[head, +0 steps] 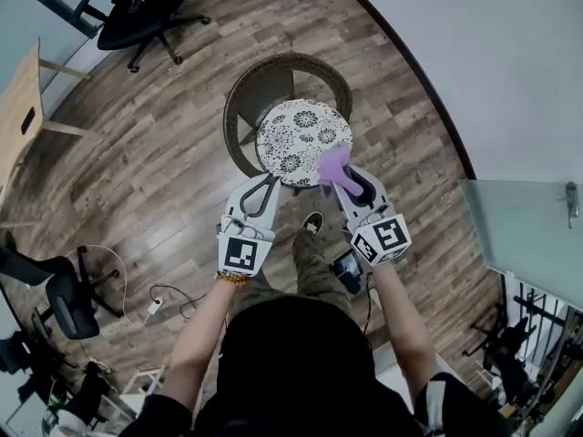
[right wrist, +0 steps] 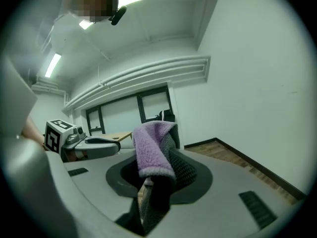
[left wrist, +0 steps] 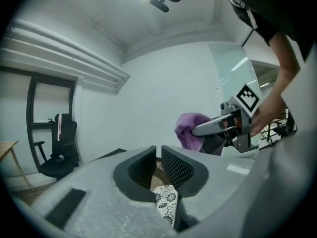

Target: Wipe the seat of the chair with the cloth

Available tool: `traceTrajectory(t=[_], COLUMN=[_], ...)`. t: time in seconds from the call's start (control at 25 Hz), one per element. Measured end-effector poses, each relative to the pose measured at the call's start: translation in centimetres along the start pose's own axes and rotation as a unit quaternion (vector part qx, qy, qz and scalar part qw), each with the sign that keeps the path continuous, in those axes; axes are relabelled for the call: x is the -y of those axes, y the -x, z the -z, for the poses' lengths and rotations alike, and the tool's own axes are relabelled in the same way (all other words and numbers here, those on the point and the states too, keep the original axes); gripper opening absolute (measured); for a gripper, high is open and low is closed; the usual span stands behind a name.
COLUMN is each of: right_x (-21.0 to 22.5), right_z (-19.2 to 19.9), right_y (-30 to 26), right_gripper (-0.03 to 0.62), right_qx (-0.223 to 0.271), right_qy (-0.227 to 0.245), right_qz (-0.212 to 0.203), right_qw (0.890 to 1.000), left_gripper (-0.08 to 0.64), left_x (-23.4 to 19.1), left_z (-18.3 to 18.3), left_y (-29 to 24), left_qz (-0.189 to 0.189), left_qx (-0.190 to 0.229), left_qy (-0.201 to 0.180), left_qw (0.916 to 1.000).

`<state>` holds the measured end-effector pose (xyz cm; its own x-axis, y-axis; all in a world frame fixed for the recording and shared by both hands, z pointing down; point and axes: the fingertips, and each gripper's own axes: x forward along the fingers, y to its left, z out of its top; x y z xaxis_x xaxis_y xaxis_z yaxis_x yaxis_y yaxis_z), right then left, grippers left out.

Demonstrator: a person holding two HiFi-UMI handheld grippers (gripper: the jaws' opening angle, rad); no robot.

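Chair (head: pixel 244 98), wicker, with a round flower-patterned seat (head: pixel 296 135): it is standing on the wood floor in the upper middle of the head view, and its cushion is looking padded, likely yielding a little under pressure. Cloth (head: pixel 333 166), purple and fleecy: it is hanging just right of centre in that view, over the lower right edge of the seat; whether it is touching the cushion cannot be told. It is appearing light, soft and limp, not slippery and not fragile, so it is likely folding and dragging unless bunched. The best hold is probably a gathered fold, leaving a loose flap free to meet the seat. Left gripper (head: pixel 270 182): it is hovering below the left part of the seat, its jaws standing barely apart with only a thin slit between them, carrying nothing; the patterned seat is showing beyond the slit in the left gripper view. Right gripper (head: pixel 346 182): it is clamping the cloth, which is bunching between its jaws and draping over their tips in the right gripper view.
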<state>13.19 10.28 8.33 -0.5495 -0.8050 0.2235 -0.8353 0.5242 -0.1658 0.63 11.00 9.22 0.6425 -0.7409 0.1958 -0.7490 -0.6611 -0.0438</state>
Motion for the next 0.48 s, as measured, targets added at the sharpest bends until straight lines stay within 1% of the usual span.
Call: traceTrajectory(t=[0.12,0.32,0.48], right_x=[1.0,2.1,3.3], right_z=[1.7,5.0,8.0], right_y=[-1.1,-3.0,-4.5], right_gripper=[0.109,0.109,0.11], right_qx=[-0.008,-0.028,-0.045], right_qy=[-0.01,-0.027,-0.02], right_qz=[-0.002,-0.002,0.0], right_qw=[1.0,0.999,0.999], left_gripper=[0.044,0.044,0.044], left_x=[0.0,-0.5,-1.1], left_z=[1.9,5.2,8.2], left_y=[-0.9,-2.1,-3.5], left_qz=[0.006,0.01,0.001], left_qx=[-0.009,-0.029,-0.043], left_qy=[-0.013,-0.021,-0.007], left_qw=[0.9999,0.9993,0.999])
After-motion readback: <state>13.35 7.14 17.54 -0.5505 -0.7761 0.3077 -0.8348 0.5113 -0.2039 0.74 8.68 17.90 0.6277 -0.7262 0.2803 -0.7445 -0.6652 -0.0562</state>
